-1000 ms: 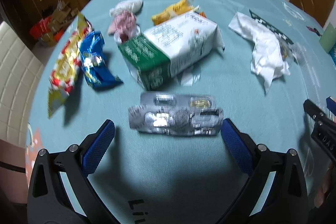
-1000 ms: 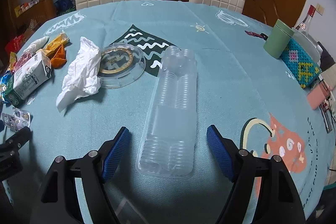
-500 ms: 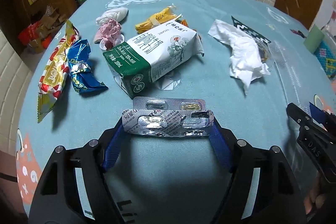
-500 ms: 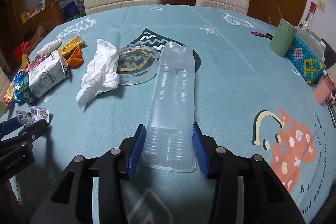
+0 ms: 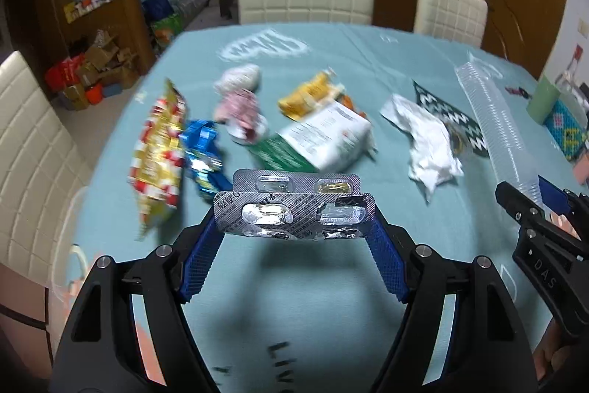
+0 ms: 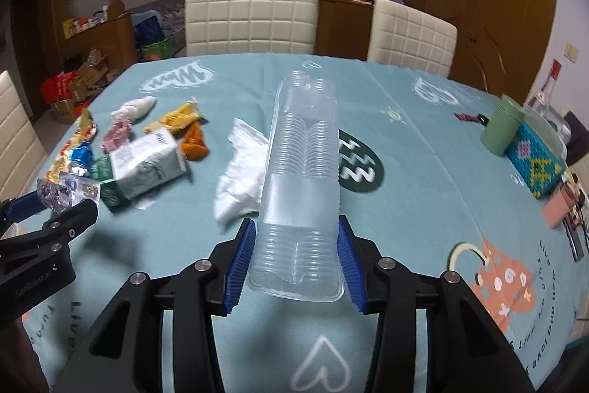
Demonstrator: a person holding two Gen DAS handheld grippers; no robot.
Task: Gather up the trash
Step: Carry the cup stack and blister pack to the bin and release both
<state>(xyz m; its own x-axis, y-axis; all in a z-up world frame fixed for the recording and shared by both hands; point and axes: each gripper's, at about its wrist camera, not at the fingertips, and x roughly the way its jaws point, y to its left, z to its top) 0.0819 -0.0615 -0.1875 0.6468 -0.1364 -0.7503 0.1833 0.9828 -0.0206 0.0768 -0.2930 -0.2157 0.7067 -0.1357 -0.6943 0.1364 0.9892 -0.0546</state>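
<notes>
Only the left wrist view showed the blister packs [image 5: 294, 210] from close: two silver foil sheets, one behind the other, held at lower centre of the frame between the blue fingers [image 5: 200, 260] of the left gripper [image 5: 294, 227], which were closed on their two short ends. The packs were lifted above the teal tabletop [image 5: 294, 312] and their shadow lay below them. Some pockets looked crushed, and one in the rear sheet held something yellow.

In the right wrist view the same packs appeared only as a small shiny piece at the left edge. That view showed instead the clear plastic tray [image 6: 302, 179], long and ribbed, running from the centre of the frame up toward the chairs. The right gripper [image 6: 296, 258] was closed on its near end, with one blue pad on each side, and the tray seemed raised from the cloth. In the left view this tray was only a pale strip at the upper right.

The rest of the trash lay in the middle of the left view, blurred: a red and yellow snack wrapper [image 5: 160, 150], a blue wrapper [image 5: 202, 153], a green and white carton [image 5: 316, 142], an orange packet [image 5: 309, 94] and a crumpled white tissue [image 5: 429, 146]. The print on them could not be read. A round lid beside the tissue was mostly hidden behind the tray in the right view.
</notes>
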